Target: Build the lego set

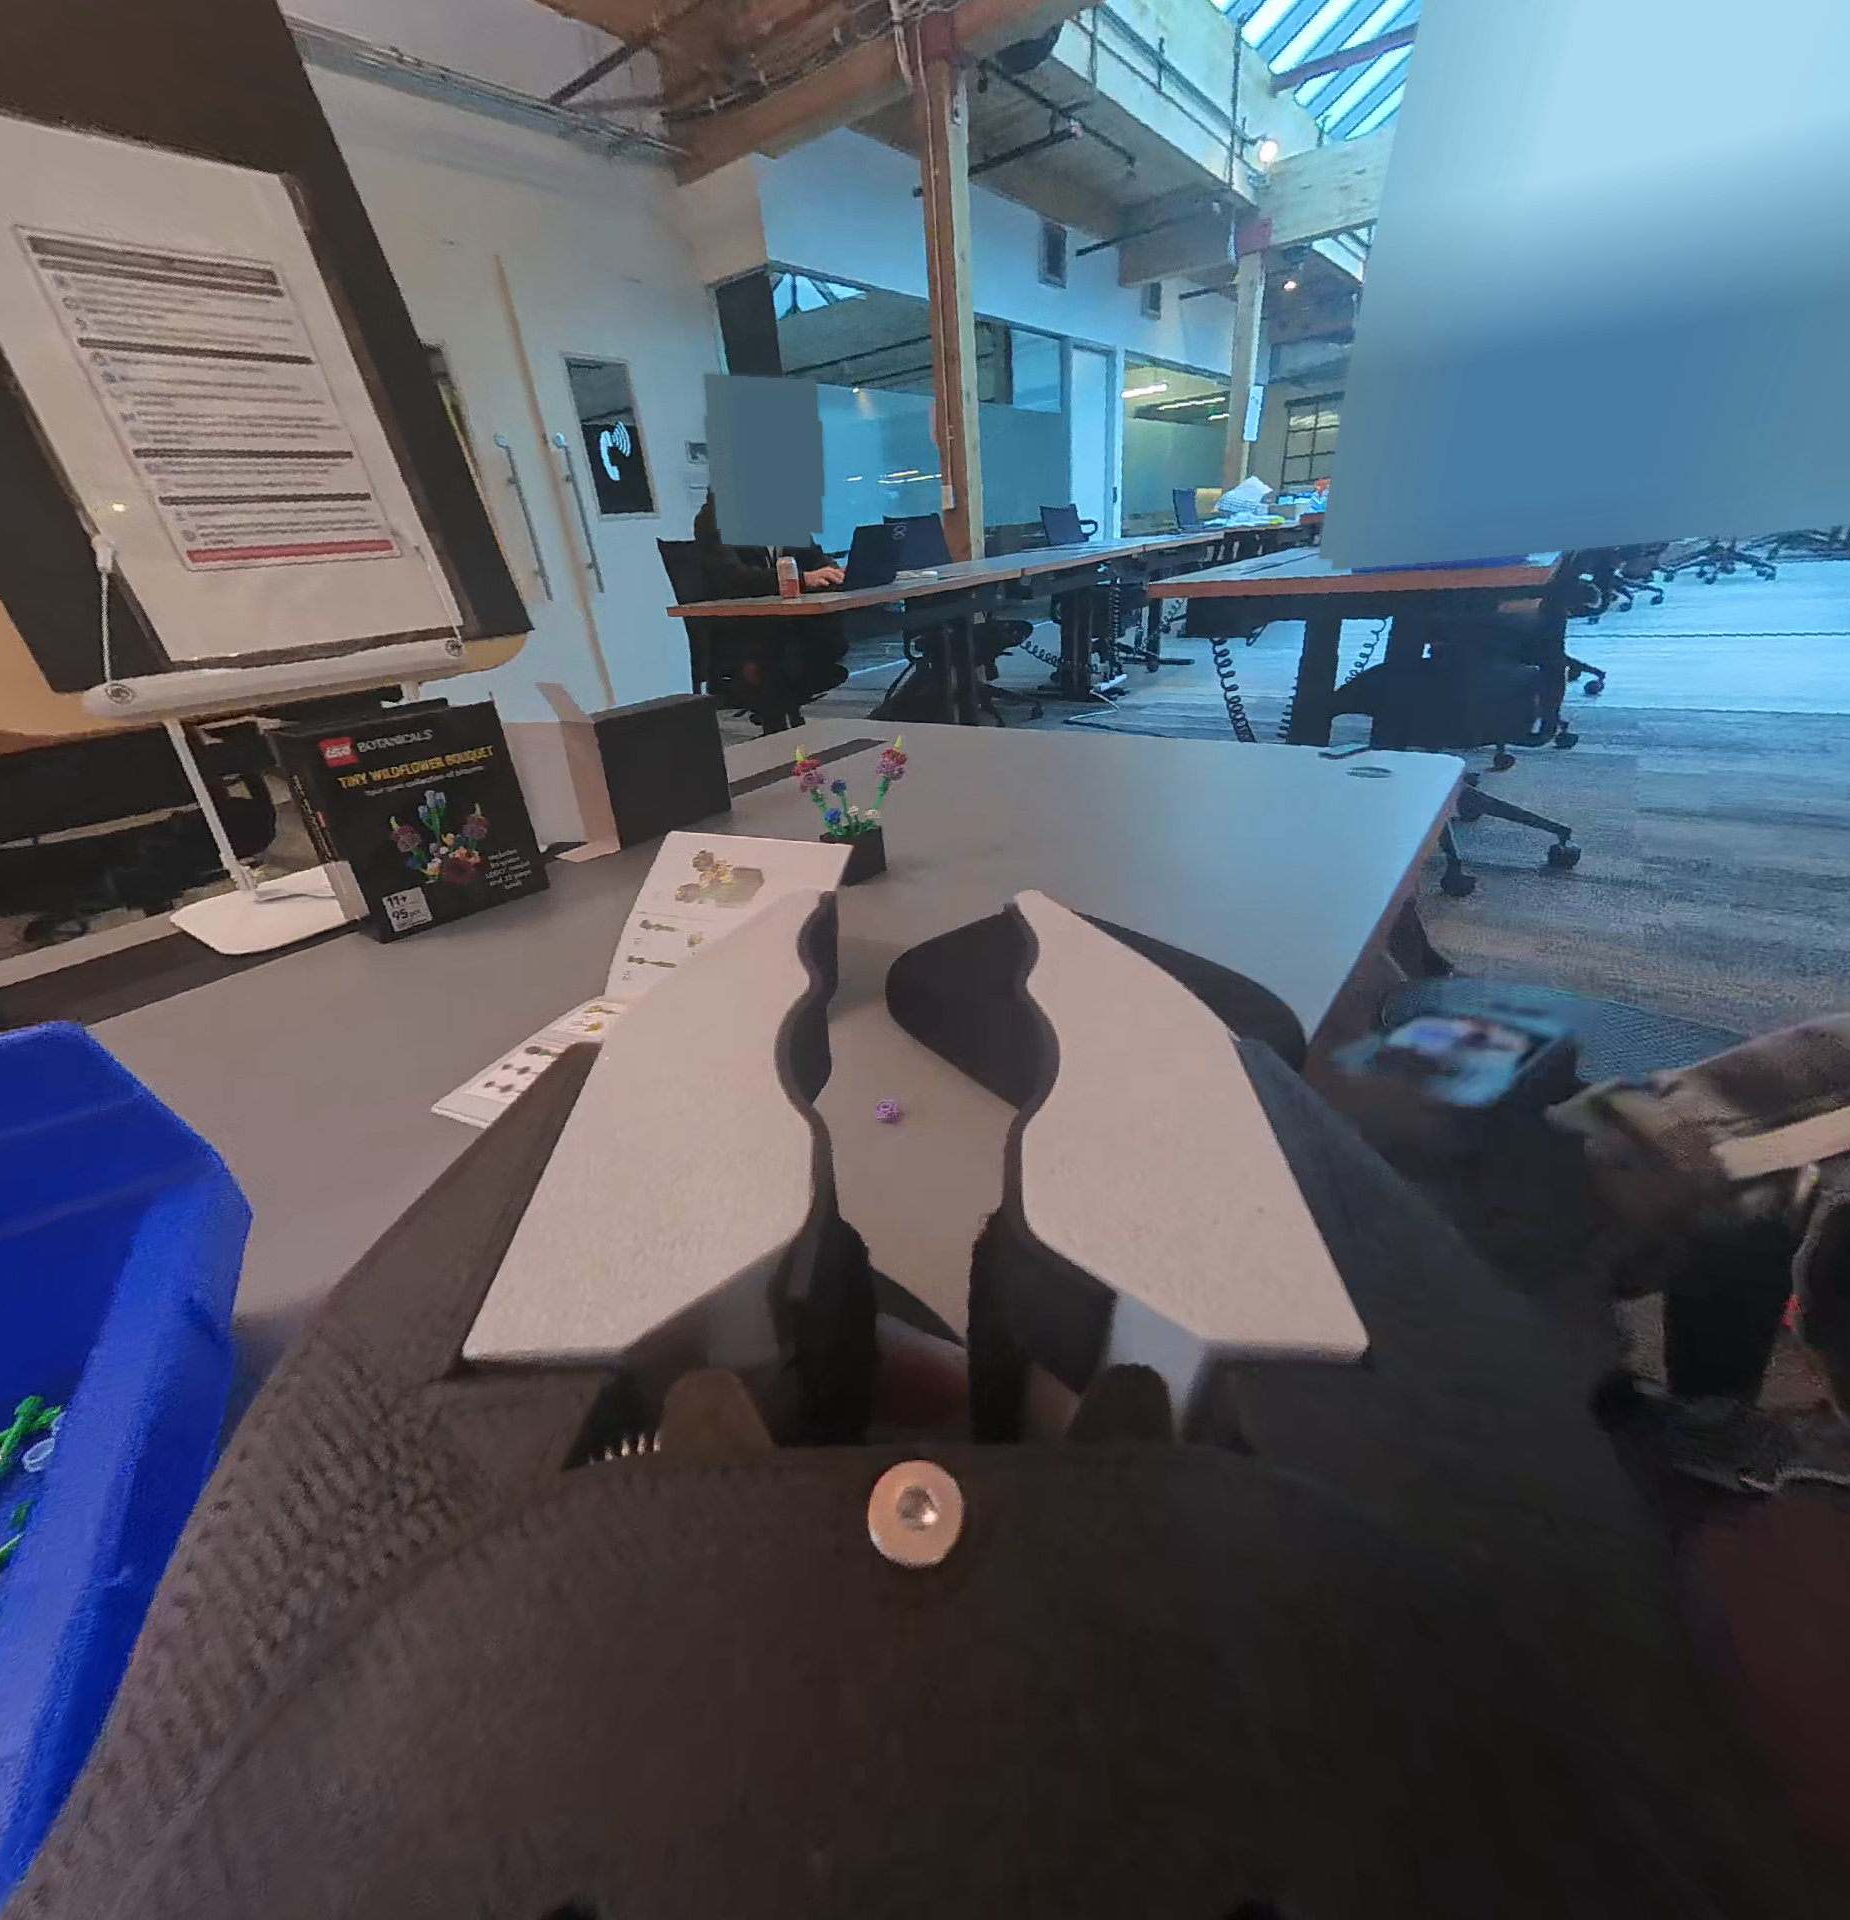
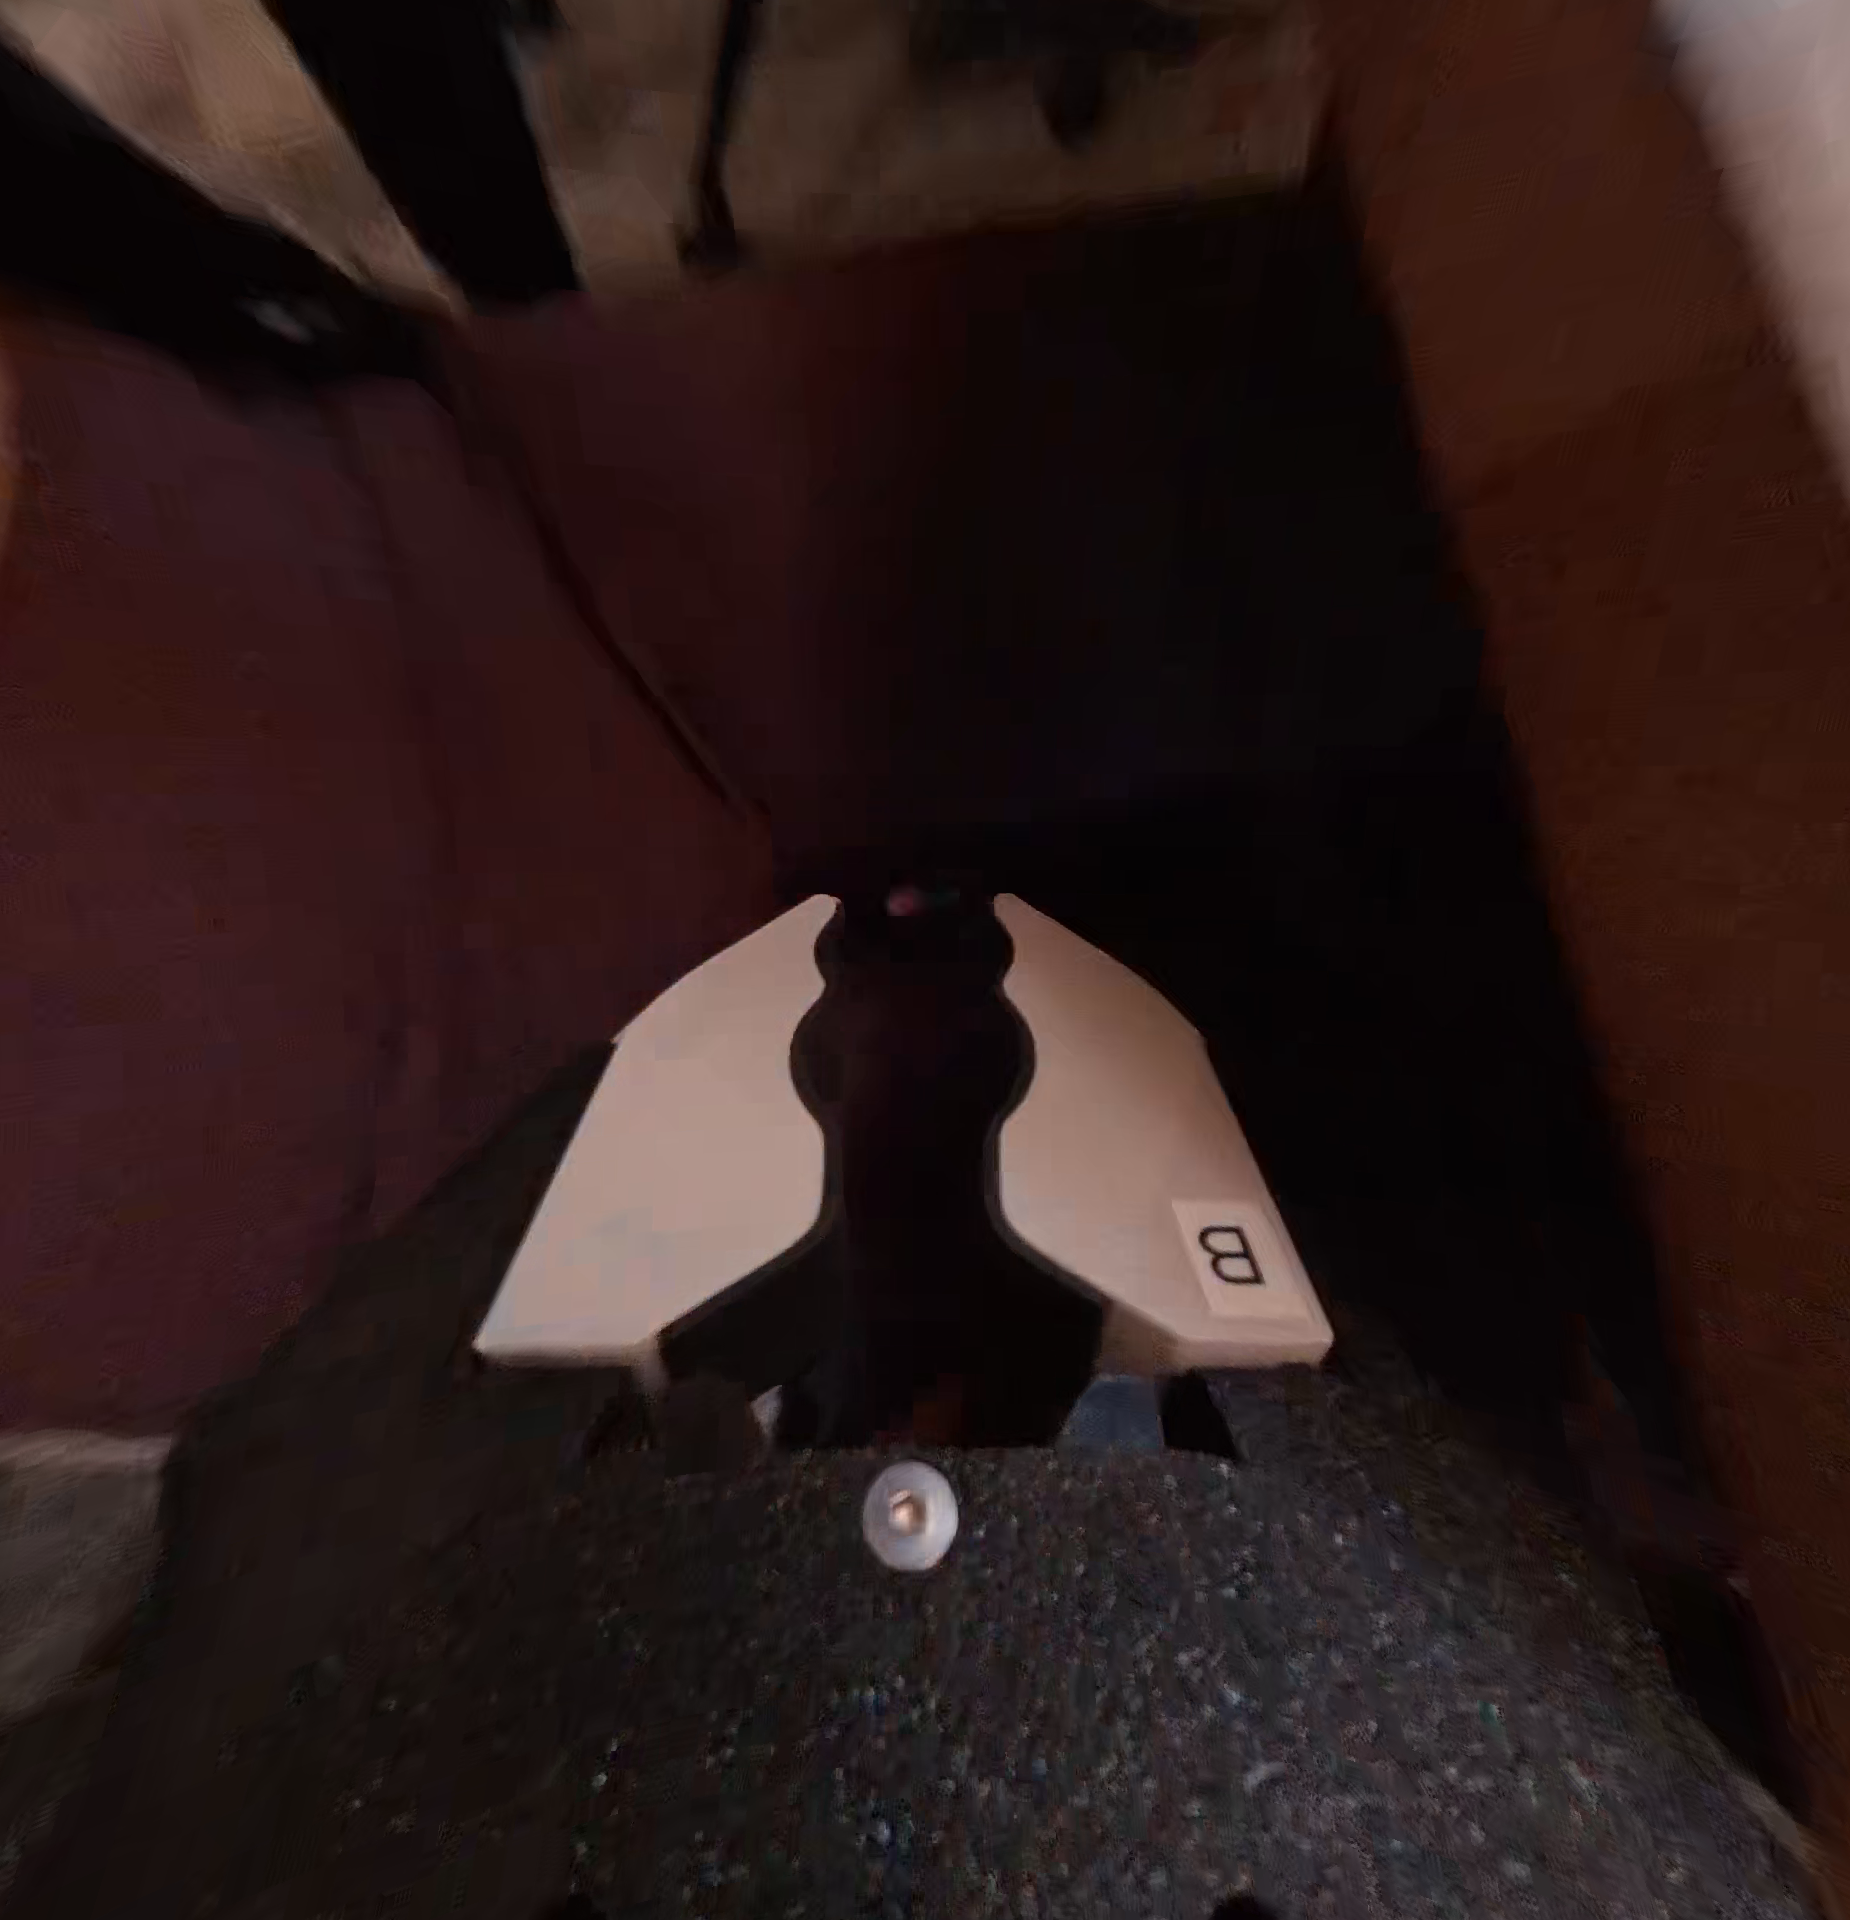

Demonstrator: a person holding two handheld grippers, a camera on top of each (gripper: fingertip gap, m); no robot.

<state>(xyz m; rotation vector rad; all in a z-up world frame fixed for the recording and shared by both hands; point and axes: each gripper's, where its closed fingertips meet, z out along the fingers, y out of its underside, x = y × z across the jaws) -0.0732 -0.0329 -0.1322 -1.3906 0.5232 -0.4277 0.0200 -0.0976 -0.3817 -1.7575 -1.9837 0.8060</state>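
In the left wrist view my left gripper point(image 1: 919, 914) is open and empty, low over the grey table point(image 1: 1108, 831). A small purple Lego piece point(image 1: 889, 1112) lies on the table between its fingers. A partly built Lego flower bunch point(image 1: 853, 805) stands upright in a black base beyond the fingertips. The instruction booklet point(image 1: 682, 925) lies open to the left of it. In the right wrist view my right gripper point(image 2: 916, 904) has its jaws apart in a dark, blurred space with dark red cloth point(image 2: 277, 831) beside it. A tiny pinkish spot point(image 2: 903, 902) shows at its tips; I cannot tell what it is.
A blue bin point(image 1: 79, 1247) with green Lego pieces sits at the near left. The black Lego box point(image 1: 422, 821) and a paper stand point(image 1: 204, 416) are at the back left. A blurred dark object and a sleeve point(image 1: 1731, 1195) are off the table's right edge point(image 1: 1357, 987).
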